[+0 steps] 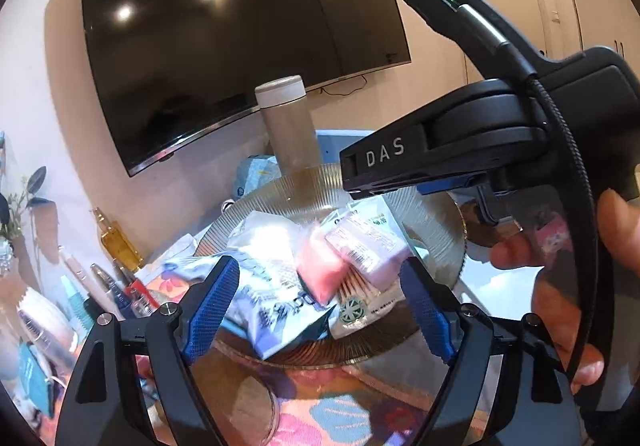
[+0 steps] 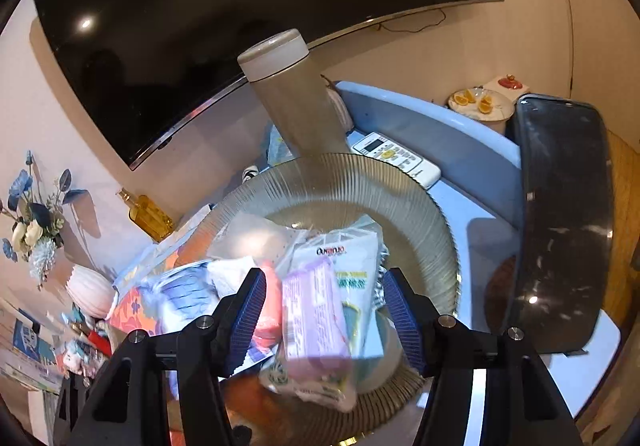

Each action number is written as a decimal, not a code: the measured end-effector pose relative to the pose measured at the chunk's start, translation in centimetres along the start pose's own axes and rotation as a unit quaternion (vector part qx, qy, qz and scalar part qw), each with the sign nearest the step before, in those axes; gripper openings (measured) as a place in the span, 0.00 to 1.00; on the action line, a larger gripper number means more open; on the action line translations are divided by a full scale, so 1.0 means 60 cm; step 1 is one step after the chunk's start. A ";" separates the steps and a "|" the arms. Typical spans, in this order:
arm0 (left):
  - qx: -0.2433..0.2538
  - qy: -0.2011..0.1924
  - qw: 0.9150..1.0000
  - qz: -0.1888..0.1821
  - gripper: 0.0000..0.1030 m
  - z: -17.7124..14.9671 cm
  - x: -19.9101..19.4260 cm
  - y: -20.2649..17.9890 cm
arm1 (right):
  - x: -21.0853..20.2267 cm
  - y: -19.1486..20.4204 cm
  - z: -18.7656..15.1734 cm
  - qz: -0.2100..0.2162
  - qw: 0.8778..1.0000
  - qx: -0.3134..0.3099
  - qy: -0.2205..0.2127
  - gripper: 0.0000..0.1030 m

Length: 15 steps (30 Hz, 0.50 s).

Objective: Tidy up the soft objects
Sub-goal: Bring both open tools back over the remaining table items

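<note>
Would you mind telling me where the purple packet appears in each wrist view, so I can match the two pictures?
Left wrist view: the purple packet lies right of centre in the ribbed glass plate, beside the pink packet.
Right wrist view: it sits low in the centre, between the open blue fingers.
Shared landmark: the tall grey flask standing behind the plate, under the dark television.

Counted on and around the ribbed dish

One glass dish (image 2: 420,214), one grey tumbler (image 2: 296,94), one remote (image 2: 396,158), one amber bottle (image 2: 150,212), two hand-held grippers.
</note>
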<state>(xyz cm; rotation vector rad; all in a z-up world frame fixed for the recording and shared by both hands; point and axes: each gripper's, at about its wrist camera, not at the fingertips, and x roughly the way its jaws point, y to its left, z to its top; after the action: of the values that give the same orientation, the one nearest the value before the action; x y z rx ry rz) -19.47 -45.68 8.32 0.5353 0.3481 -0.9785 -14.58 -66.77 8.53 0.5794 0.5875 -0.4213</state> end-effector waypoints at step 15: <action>-0.070 -0.016 0.996 -0.055 0.86 -0.037 -0.223 0.062 | -0.181 0.077 -0.087 0.001 0.993 -0.090 -0.081 0.59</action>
<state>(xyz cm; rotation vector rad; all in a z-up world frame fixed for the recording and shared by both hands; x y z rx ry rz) -23.34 -33.56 14.31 0.3766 0.4185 -1.0597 -22.44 -57.80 13.47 0.3691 0.4632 -0.4050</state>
